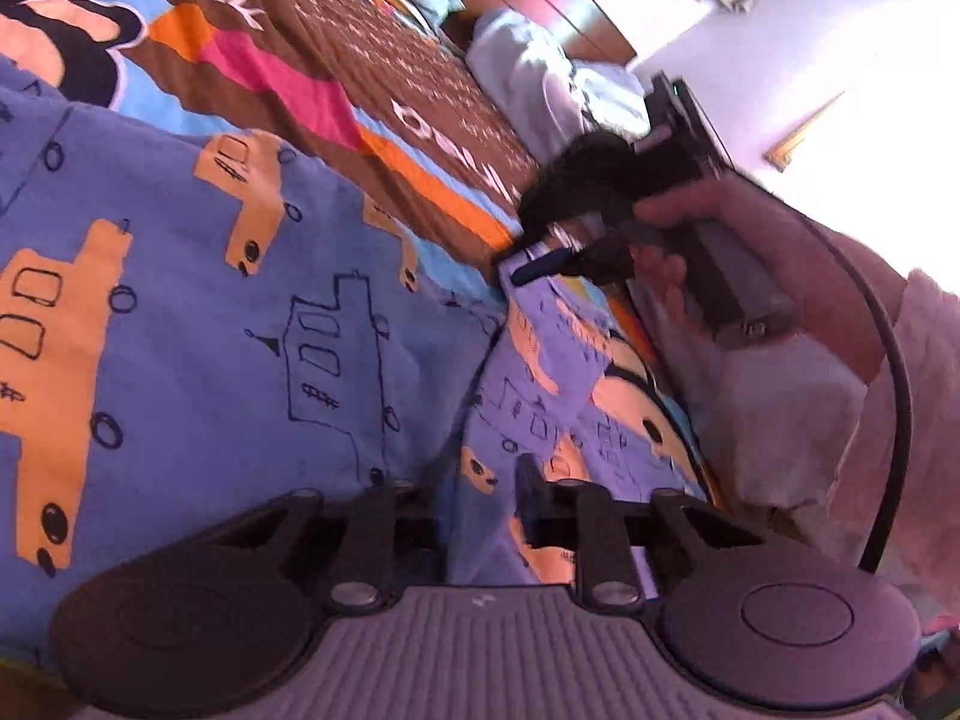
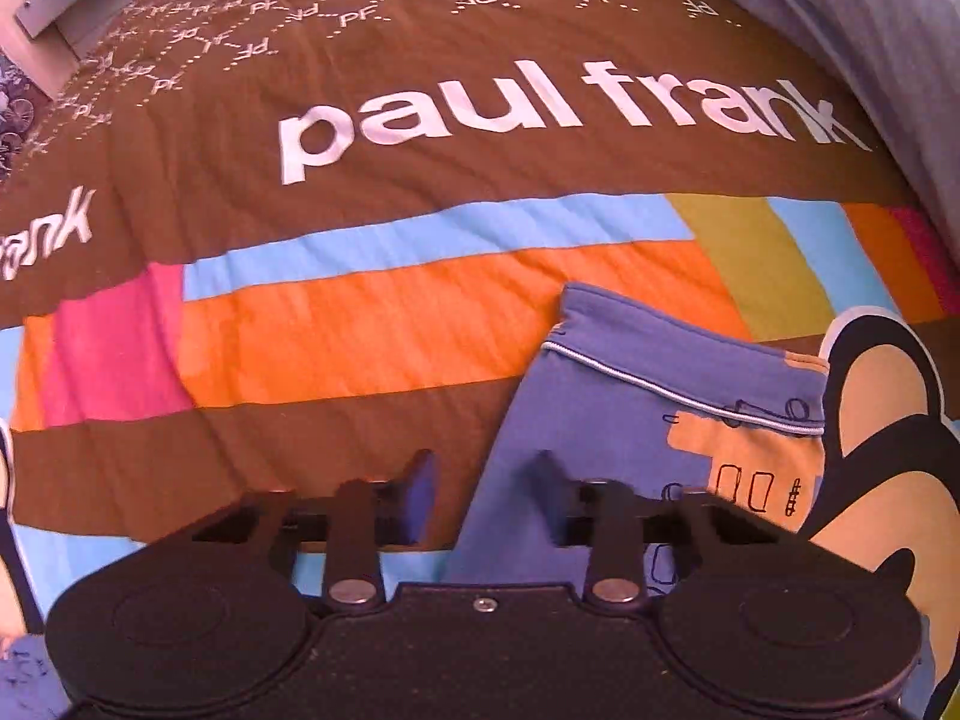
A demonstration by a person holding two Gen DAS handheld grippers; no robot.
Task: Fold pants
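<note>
Brown, orange and blue bedspread (image 2: 420, 324) fills both views. Blue pants (image 1: 198, 312) with orange truck print spread across left and centre of the left-wrist frame. Left gripper (image 1: 480, 504) clamped on a pants fold, bottom centre. Right gripper (image 2: 486, 498), bottom centre, jaws narrow, pants edge between them; grip unclear.

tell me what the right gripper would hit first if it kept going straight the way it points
Most likely the blue pants: the right gripper points steeply down, and the pant leg already lies between its jaws. The bedspread lies just beneath. Depth is hard to judge in this fisheye view.
</note>
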